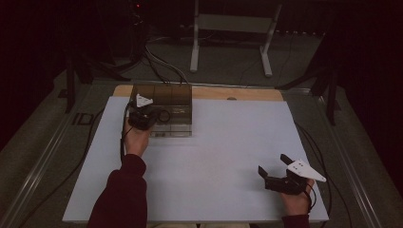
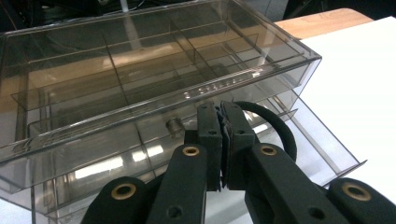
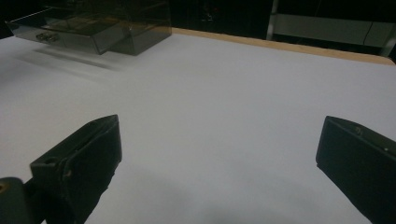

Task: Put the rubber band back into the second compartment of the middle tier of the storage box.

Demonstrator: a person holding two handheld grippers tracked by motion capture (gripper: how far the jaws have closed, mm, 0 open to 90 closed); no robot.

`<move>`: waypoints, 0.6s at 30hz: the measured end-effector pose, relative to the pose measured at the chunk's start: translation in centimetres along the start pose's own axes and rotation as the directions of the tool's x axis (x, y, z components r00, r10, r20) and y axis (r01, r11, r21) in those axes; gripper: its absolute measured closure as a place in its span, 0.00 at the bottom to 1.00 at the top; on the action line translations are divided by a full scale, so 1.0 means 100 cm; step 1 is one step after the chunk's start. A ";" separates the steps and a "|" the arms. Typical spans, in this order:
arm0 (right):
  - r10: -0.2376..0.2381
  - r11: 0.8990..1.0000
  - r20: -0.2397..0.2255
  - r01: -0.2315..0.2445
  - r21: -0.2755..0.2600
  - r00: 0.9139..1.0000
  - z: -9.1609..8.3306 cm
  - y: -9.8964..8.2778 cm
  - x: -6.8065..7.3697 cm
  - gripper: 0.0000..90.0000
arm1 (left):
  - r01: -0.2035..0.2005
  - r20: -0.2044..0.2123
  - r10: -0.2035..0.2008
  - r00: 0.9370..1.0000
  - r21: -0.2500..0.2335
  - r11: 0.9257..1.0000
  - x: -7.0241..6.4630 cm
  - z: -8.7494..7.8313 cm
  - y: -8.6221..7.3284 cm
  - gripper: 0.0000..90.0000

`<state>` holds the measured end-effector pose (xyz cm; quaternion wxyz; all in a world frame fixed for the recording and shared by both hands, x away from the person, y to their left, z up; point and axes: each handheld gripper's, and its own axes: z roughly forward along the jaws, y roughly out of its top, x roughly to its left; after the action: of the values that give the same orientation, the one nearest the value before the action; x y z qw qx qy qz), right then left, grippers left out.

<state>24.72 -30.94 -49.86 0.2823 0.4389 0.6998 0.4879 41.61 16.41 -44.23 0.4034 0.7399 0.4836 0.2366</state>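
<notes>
- Left gripper: the jaws are pinched together, and a black elastic loop is caught between the pads. The free part of the ring arcs out to the right of the tips in the left gripper view.
- From the high view, that gripper sits at the far left of the white table cover, right against the front of the smoked clear organiser box.
- Just past the tips, the box's drawer is pulled out toward the near side, its small round knob showing to the left of the jaws.
- Here's the relation that counts: the open drawer lies directly ahead of and below the pinched loop, so I'd judge the drop to be a short dip forward and down.
- The drawer's long axis runs left to right across the table. The loop hangs over its right-hand part; I cannot tell whether it touches the plastic.
- The fixed top tier, with its dividers, overhangs the back of the drawer, so the release should happen nearer than that lip.
- Right gripper: jaws spread wide with nothing between them, parked near the right near corner, well apart from the box.
- The left hand is clearly the nearer one.
</notes>
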 end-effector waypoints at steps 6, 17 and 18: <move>0.000 1.000 0.000 0.000 -0.001 1.000 0.000 0.000 0.000 0.01 | 0.010 -0.008 -0.010 1.000 0.005 1.000 0.003 0.001 -0.004 0.99; 0.001 1.000 0.000 -0.001 0.000 1.000 0.000 0.000 0.000 0.01 | 0.018 -0.020 -0.018 1.000 0.015 1.000 0.007 0.002 -0.010 0.99; 0.001 1.000 0.000 -0.001 0.000 1.000 0.000 0.000 0.000 0.01 | 0.019 -0.021 -0.019 1.000 0.016 1.000 0.008 0.002 -0.010 0.99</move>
<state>24.74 -30.96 -49.86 0.2822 0.4391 0.6995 0.4881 41.54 17.27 -45.17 0.3945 0.7360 0.4967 0.2366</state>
